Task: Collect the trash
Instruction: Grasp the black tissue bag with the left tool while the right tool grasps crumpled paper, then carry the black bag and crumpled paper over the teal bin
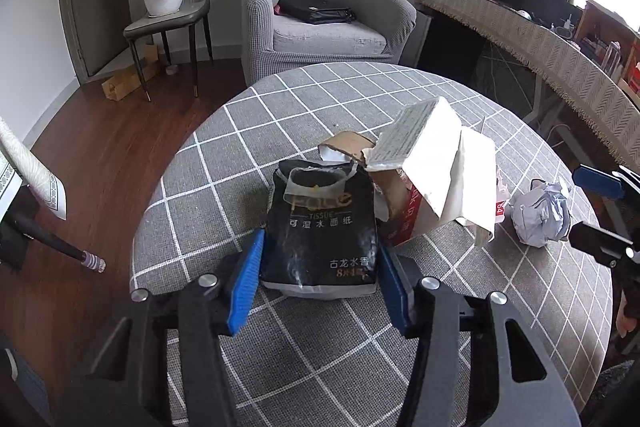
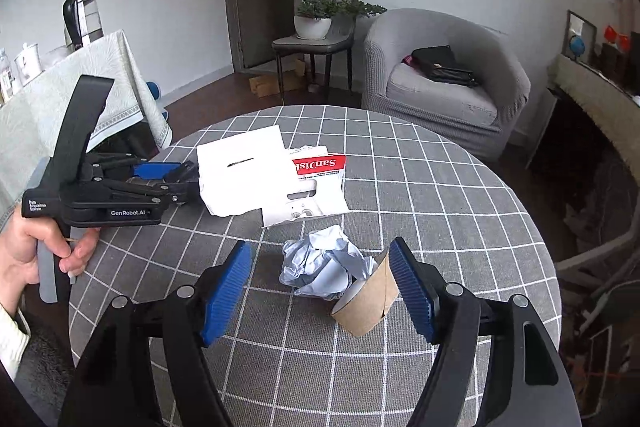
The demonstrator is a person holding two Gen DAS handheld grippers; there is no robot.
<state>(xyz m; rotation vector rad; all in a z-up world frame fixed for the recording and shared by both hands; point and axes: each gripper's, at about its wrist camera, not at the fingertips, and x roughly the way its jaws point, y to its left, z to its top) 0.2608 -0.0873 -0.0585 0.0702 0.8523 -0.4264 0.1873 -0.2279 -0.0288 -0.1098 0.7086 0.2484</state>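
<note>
Grey checked tabletop (image 1: 304,115): left tongs (image 1: 318,279) straddle a black tissue pack (image 1: 322,223), should squeeze squarely; right tongs (image 2: 320,287) gape around crumpled paper (image 2: 320,263).

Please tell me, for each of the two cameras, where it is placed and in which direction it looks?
Left wrist: on the left gripper, facing across the checked table toward the armchair; its blue fingers flank a black tissue pack.
Right wrist: on the right gripper, facing the same way, above crumpled paper and a cardboard tube; the person's left hand shows.
Shared: table, armchair, crumpled paper, torn packaging.
</note>
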